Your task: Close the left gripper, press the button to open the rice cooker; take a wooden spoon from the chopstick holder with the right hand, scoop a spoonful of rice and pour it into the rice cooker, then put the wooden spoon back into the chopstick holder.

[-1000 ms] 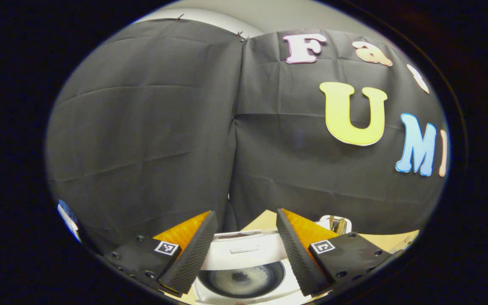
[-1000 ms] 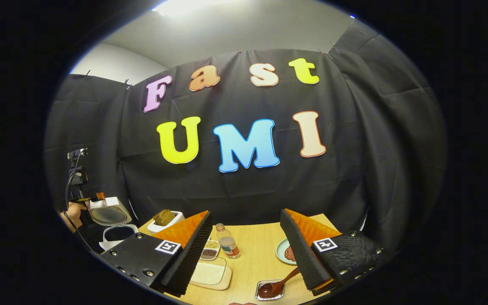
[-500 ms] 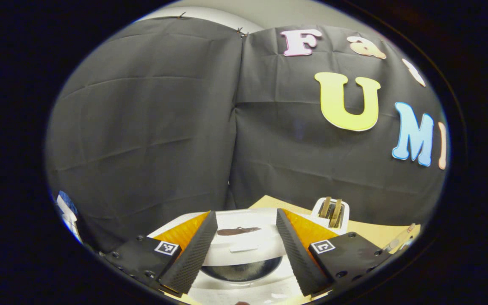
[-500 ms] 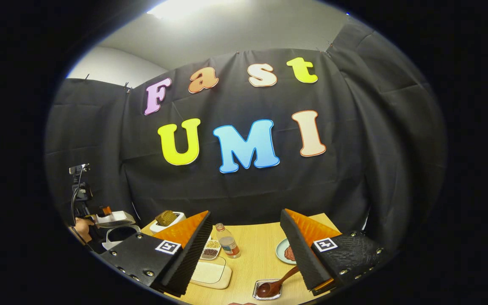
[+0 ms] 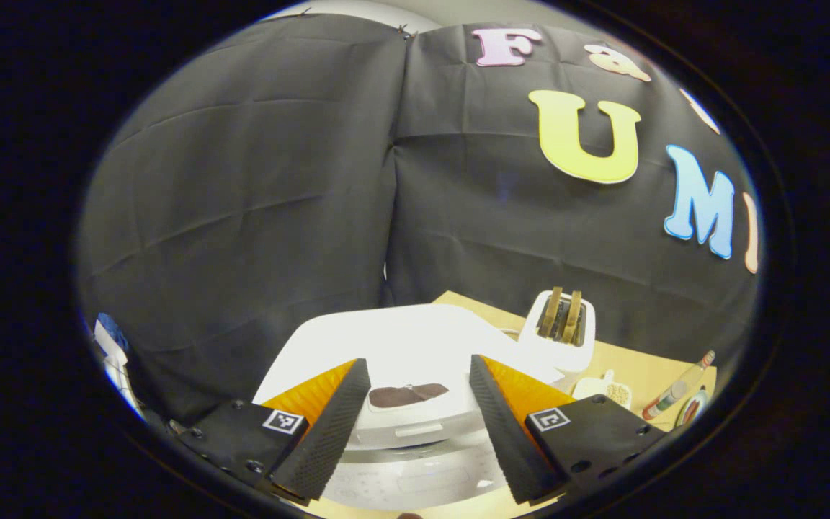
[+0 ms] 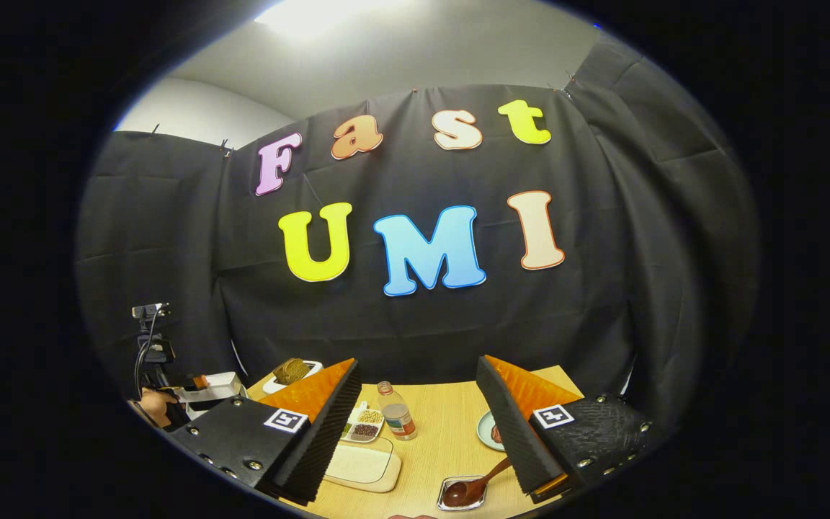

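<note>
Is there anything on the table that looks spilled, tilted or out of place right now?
Nothing stands out. The rice cooker sits with its lid down, the bottle stands upright, and the spoon rests in its small tray. No spill shows on the table.

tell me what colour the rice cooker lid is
White, with a small dark brown patch near its front edge; the rice cooker lid shows best in the left gripper view.

- White rice cooker (image 5: pixel 415 339) stands on the table, lid down (glossy top, dark window).
- Wooden spoon (image 6: pixel 474 484) lies tilted, its bowl in a small foil tray.
</note>
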